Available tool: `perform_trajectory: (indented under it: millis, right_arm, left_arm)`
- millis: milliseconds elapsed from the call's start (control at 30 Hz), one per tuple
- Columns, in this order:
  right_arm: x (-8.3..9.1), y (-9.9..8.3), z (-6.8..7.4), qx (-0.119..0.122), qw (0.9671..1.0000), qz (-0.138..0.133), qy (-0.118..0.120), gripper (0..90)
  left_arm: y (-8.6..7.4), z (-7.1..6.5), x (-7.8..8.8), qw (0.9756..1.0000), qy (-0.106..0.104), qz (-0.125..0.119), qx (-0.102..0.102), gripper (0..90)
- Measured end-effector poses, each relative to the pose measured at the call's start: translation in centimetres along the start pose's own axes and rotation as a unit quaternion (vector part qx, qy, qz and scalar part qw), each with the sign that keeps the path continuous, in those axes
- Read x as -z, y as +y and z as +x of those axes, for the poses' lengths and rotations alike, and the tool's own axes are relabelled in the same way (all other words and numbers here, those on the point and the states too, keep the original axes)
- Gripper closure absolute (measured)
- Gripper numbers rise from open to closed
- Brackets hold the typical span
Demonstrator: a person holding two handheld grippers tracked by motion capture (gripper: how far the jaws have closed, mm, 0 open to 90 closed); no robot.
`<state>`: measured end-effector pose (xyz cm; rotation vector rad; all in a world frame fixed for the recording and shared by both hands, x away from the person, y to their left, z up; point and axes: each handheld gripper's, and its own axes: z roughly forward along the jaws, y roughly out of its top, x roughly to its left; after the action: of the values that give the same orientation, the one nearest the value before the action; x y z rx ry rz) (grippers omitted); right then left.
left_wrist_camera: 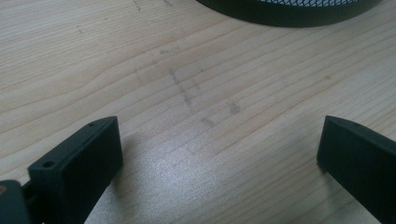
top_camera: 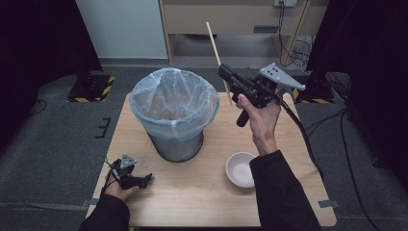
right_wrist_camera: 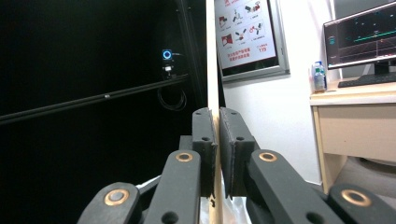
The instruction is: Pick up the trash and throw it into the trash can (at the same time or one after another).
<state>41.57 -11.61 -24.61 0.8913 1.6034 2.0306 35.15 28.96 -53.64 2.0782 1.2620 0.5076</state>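
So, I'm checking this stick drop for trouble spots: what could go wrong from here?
1. The right gripper pinches the thin wooden stick low on its length, so the long free end could pivot or slip.
2. The stick stands beside the bin, not over its opening; released here, it may land on the table.
3. A swing could snag the loose liner.

A thin, pale wooden stick (top_camera: 217, 56) stands almost upright in the air, leaning slightly to the left at its top. It is clamped low on its length, just right of the bin's rim.
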Motion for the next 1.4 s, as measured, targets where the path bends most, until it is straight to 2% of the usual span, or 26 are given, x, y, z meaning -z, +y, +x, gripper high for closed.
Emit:
perform_trajectory:
  millis: [333,667,700,867,1000,1067,1200,1400]
  right_arm:
    - [-2.0,-0.1,0.9,0.004,0.9999,0.003,0.010,85.7]
    - [-4.4,-0.4,2.0,0.000,0.9998,0.000,0.022,85.7]
    - [-4.6,-0.5,2.0,-0.006,0.9997,-0.002,0.024,85.7]
    - [-5.7,-0.8,2.3,-0.002,0.9998,0.001,0.020,85.6]
    - [-6.7,-1.0,2.7,-0.009,0.9997,-0.003,0.025,85.6]
    - [-7.1,-1.1,3.0,0.002,0.9997,0.000,0.025,85.6]
    - [-7.9,-1.4,3.3,0.006,0.9996,0.003,0.026,85.6]
    - [-9.4,-2.6,3.2,0.005,0.9998,0.012,0.018,85.2]
  left_arm:
    - [0.0,0.0,0.0,1.0000,0.000,-0.001,0.001,0.0]
    - [0.0,0.0,0.0,1.0000,-0.001,0.000,0.000,0.0]
    - [0.0,0.0,0.0,1.0000,-0.001,0.000,0.000,0.0]
    - [0.0,0.0,0.0,1.0000,-0.001,0.000,0.000,0.0]
    - [0.0,0.0,0.0,1.0000,-0.001,-0.001,-0.001,0.0]
    - [0.0,0.0,0.0,1.0000,-0.001,-0.001,-0.001,0.0]
    - [0.0,0.0,0.0,1.0000,-0.001,-0.001,-0.001,0.0]
    - [0.0,0.0,0.0,1.0000,-0.001,-0.001,-0.001,0.0]
